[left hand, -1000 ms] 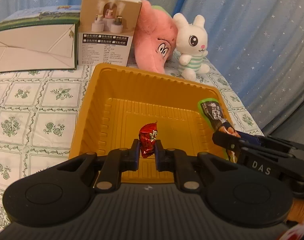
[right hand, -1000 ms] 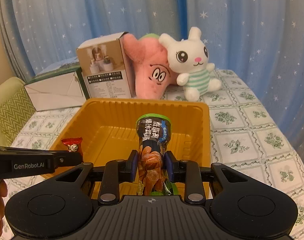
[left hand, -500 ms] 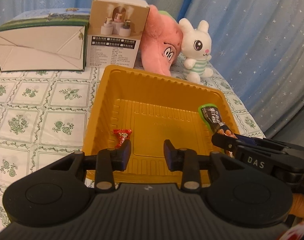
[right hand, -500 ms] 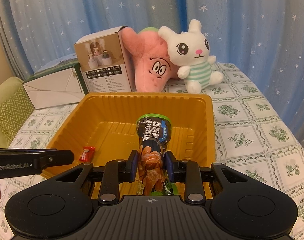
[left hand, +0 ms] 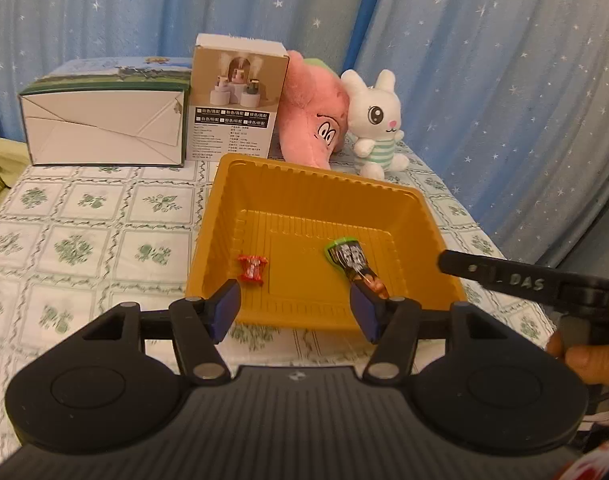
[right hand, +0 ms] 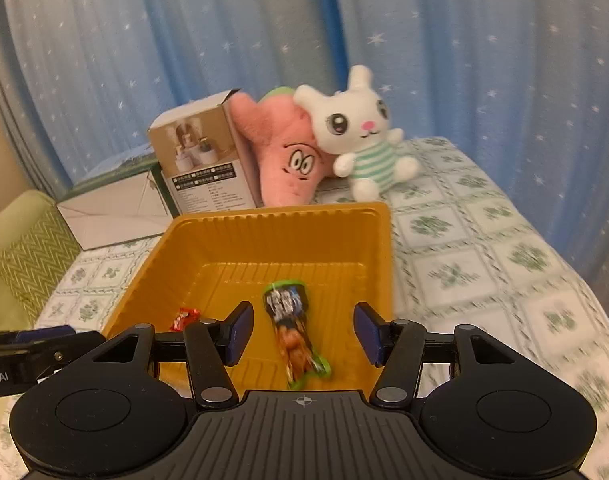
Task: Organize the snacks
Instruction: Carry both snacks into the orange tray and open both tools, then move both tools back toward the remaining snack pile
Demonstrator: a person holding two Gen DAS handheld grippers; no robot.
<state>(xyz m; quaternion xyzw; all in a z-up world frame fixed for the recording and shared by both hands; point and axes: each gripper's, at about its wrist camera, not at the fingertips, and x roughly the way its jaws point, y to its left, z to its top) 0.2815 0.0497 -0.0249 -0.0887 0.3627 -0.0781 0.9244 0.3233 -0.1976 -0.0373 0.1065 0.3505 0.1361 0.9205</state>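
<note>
Left gripper (left hand: 295, 312) jaws just opened, nothing between them; red candy (left hand: 252, 267) lies in orange tray (left hand: 304, 184) at 9 o'clock. Right gripper (right hand: 303, 334) likewise just opened, wide; green snack packet (right hand: 294, 332) lies loose between them, at tray's 5 o'clock.

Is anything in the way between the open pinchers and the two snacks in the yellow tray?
No, nothing visible. The red candy and the green snack pack lie loose on the floor of the yellow tray. The left gripper and right gripper have just been opening, with nothing pressed between their pads.
</note>
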